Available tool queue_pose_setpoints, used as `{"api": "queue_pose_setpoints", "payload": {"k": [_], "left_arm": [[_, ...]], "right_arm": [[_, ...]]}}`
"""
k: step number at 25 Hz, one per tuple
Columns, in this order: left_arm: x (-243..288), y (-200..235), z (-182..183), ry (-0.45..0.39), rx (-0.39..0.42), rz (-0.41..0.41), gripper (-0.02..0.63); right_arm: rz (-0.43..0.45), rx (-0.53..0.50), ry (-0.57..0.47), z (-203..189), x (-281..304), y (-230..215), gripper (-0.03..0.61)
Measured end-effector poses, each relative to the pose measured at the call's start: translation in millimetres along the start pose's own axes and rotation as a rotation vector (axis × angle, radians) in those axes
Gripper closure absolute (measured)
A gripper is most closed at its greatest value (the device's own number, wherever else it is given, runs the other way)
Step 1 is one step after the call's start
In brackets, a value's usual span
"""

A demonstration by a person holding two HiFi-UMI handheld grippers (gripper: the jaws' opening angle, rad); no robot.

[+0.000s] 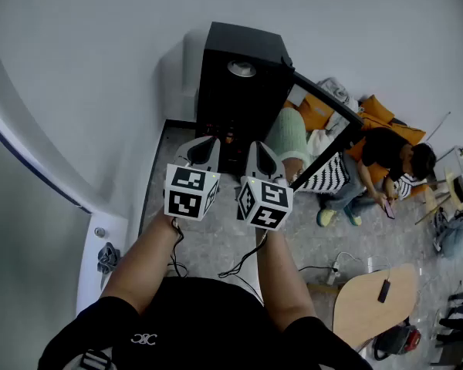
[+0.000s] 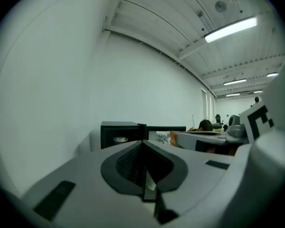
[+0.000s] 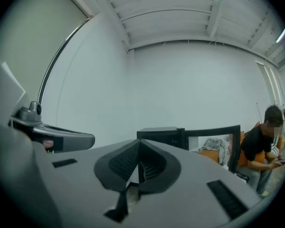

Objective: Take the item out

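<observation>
A black cabinet (image 1: 239,91) stands on the floor against the white wall, its framed glass door (image 1: 324,141) swung open to the right. Inside its dark opening only a small orange-red spot shows; what lies in there I cannot tell. My left gripper (image 1: 204,146) and right gripper (image 1: 262,151) are held side by side just in front of the opening, pointing at it. Both are shut with nothing between the jaws. The cabinet (image 2: 121,133) lies beyond the closed tips in the left gripper view, and the cabinet (image 3: 161,134) with its door (image 3: 213,137) in the right gripper view.
A person in black (image 1: 393,156) sits on the floor to the right beside orange cushions (image 1: 374,114). A pale wooden tabletop (image 1: 370,307) is at the lower right, with a power strip (image 1: 332,268) and cables on the floor. A white ledge (image 1: 100,260) runs along the left.
</observation>
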State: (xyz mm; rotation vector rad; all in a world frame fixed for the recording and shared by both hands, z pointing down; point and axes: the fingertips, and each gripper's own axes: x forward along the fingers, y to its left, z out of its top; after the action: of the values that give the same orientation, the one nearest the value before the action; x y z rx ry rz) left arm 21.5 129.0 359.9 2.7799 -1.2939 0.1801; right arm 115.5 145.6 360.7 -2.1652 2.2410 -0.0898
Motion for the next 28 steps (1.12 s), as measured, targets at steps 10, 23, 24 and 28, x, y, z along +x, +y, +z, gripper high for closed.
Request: {"api": "queue_pose_setpoints", "payload": {"k": [10,23,24,28], "left_arm": [[-12.9,17.8,-9.8,0.018,-0.033,0.011,0.606],[-45.9,75.4,-13.3,0.003,-0.046,-0.013,0.606],[-47.1,78.4,-13.1,0.003,-0.046,-0.017,0.606],[-42.7,90.7,-19.0,0.01,-0.056,-0.017,0.606]], "right_arm": [[0.007,-0.014,0.006,-5.0,1.8,22.3,0.572],[-0.032,-0.013,-0.023,-2.2,17.3,81.6,0.571],[-0.035,-0.015,-0.026,-1.2,17.3,85.6,0.571],[-0.032,-0.048,-0.011,-10.8,25.1,94.7,0.572]]}}
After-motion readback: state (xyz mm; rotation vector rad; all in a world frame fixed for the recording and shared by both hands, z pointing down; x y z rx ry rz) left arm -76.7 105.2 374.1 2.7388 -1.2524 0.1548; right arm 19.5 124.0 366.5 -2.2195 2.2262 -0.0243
